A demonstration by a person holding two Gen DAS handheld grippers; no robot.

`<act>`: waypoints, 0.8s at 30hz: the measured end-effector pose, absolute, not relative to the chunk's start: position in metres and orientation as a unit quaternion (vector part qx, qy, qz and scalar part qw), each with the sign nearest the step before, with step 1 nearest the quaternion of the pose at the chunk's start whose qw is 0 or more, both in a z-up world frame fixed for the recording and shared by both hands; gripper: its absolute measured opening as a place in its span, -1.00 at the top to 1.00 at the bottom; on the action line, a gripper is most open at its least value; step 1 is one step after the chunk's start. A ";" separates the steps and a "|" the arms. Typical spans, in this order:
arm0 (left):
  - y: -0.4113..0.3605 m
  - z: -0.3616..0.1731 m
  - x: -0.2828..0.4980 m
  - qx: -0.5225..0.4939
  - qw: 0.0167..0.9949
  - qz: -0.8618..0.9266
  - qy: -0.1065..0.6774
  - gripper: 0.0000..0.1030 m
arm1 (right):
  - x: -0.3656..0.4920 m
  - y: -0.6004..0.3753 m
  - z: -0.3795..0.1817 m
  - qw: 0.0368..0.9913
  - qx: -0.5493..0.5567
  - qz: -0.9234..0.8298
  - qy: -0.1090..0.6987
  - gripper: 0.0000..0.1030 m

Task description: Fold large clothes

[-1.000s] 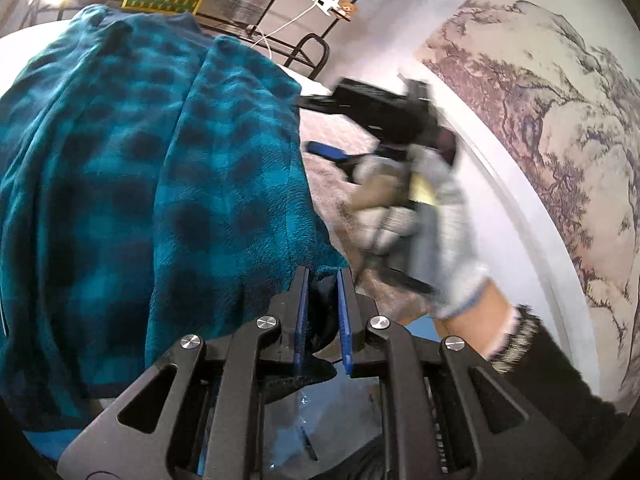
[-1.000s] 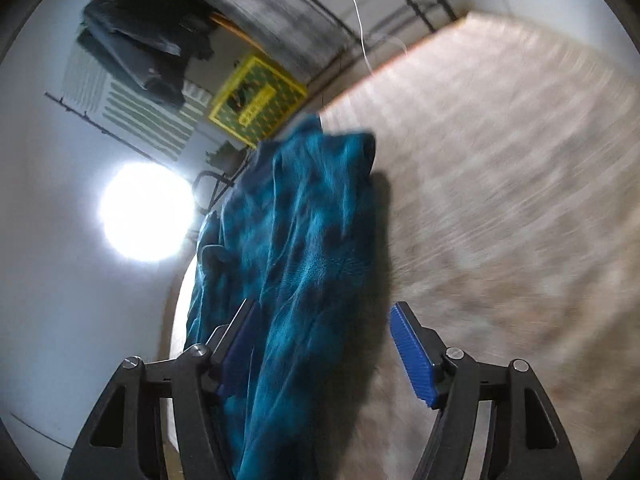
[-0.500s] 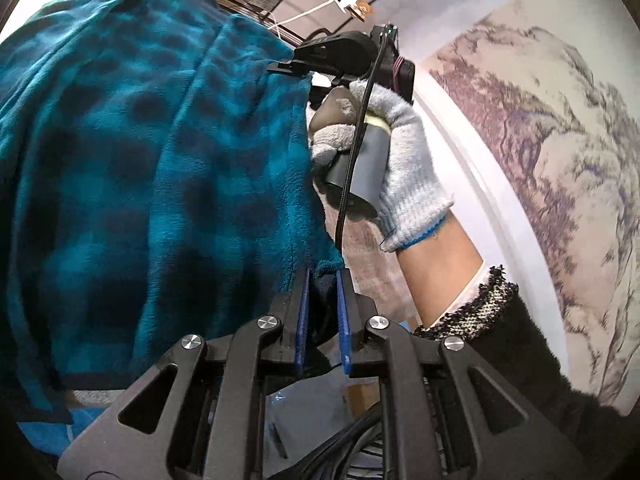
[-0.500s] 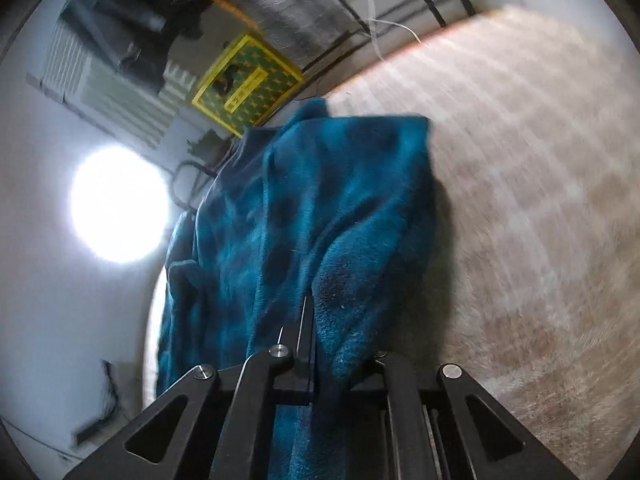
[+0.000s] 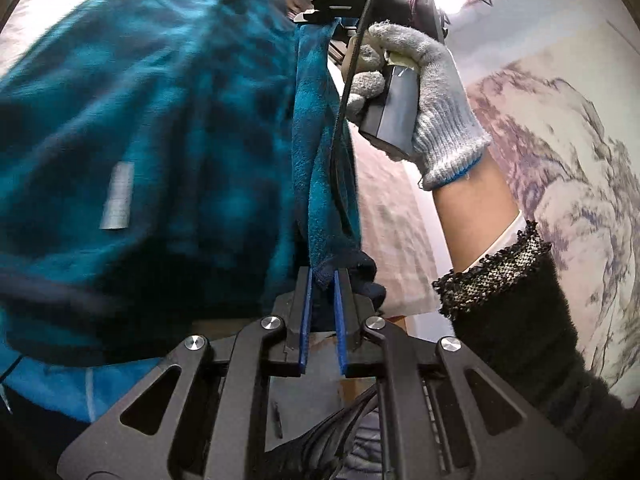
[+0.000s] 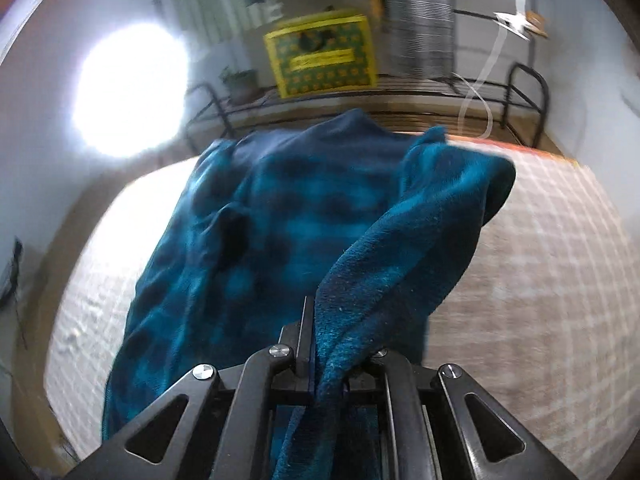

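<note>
A teal and dark-blue checked fleece garment point(image 5: 160, 140) lies spread over a beige patterned surface point(image 6: 520, 280). My left gripper point(image 5: 322, 276) pinches the near hem corner between its blue pads, and its jaws are closing tighter on it. A strip of that edge runs taut up to my right gripper point(image 5: 320, 20), held by a grey-gloved hand point(image 5: 432, 92). In the right wrist view the right gripper point(image 6: 310, 320) is shut on a lifted fold of the garment point(image 6: 288, 220); the cloth drapes over and hides its right finger.
A grey label point(image 5: 118, 196) shows on the fleece. Behind the surface stand a black metal rack point(image 6: 528, 92), a yellow patterned box point(image 6: 320, 56) and a bright lamp point(image 6: 128, 88). An ink landscape painting point(image 5: 560, 140) covers the wall at right.
The right gripper went from open beside the garment to shut on its edge, then rolled and lifted it. The left gripper kept its grip and moved, stretching the edge between the two.
</note>
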State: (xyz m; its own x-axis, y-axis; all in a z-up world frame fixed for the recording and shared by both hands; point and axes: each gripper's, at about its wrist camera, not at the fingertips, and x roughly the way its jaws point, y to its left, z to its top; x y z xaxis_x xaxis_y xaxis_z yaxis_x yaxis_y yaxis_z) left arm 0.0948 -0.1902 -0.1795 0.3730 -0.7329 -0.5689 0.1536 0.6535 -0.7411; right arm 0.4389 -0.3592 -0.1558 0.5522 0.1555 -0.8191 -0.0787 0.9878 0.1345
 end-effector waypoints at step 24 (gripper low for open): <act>-0.137 -0.124 0.066 -0.201 0.815 -0.305 0.450 0.84 | 0.381 -0.344 -0.125 0.847 0.129 0.239 0.457 0.25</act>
State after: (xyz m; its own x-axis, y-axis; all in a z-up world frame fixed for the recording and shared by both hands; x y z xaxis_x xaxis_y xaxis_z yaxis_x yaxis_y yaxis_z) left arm 0.0658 -0.1368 -0.1237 0.4094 -0.6787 -0.6097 0.3164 0.7325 -0.6028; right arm 0.3808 -0.3439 -0.1253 0.4671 0.5230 -0.7129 -0.2867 0.8523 0.4375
